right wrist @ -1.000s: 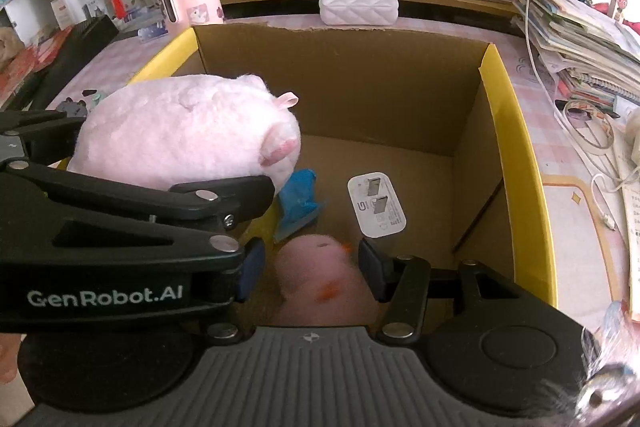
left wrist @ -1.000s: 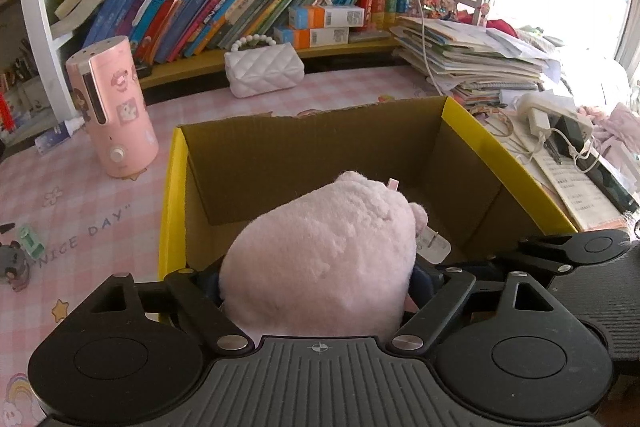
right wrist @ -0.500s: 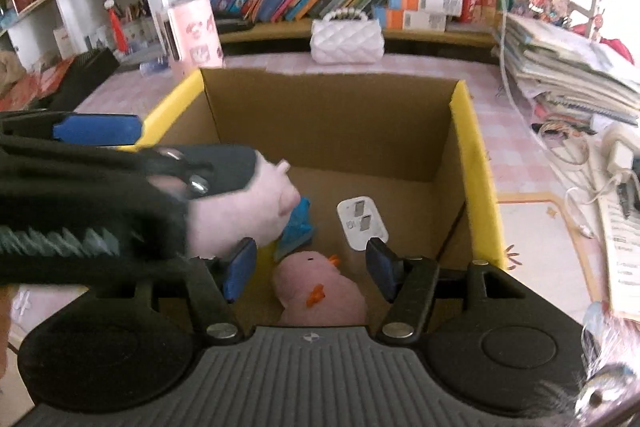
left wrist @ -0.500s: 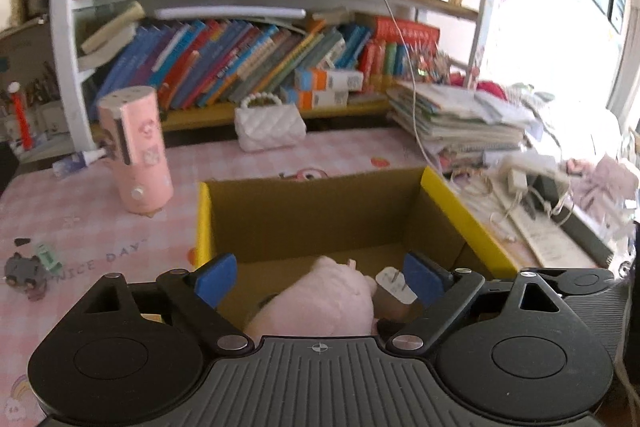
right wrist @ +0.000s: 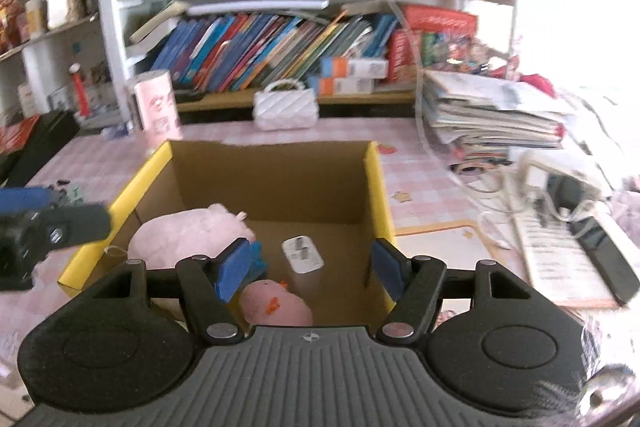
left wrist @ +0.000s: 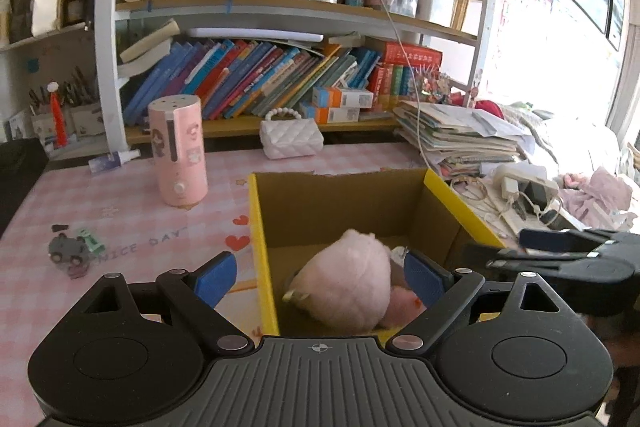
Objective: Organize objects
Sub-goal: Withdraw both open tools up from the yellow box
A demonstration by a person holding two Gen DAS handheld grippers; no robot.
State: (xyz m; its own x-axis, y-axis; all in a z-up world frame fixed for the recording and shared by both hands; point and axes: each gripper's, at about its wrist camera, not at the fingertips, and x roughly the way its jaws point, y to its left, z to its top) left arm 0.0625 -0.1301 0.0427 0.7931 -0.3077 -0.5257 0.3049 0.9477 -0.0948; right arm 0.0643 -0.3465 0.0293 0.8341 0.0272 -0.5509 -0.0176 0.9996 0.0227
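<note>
I hold both grippers tilted down over the near end of the cardboard box, one at each side. My left gripper has its blue pads spread wide with nothing pressed between them; the left pad hangs over the pink checked tablecloth outside the box, the right pad over the box's inside. My right gripper has just been opening its jaws, and they stand apart and empty above the box floor. In the left view its black fingers show at the right edge, just beyond the box's yellow right rim.

The box is open at the top, with yellow edges and brown walls. Inside, the big pink plush lies against the left wall. The small pink plush with orange marks sits at the near end, just right of it. A blue thing lies between the two, mostly hidden by my right gripper's left pad. The white charger lies flat on the floor, nearer the middle, apart from the plush toys.
</note>
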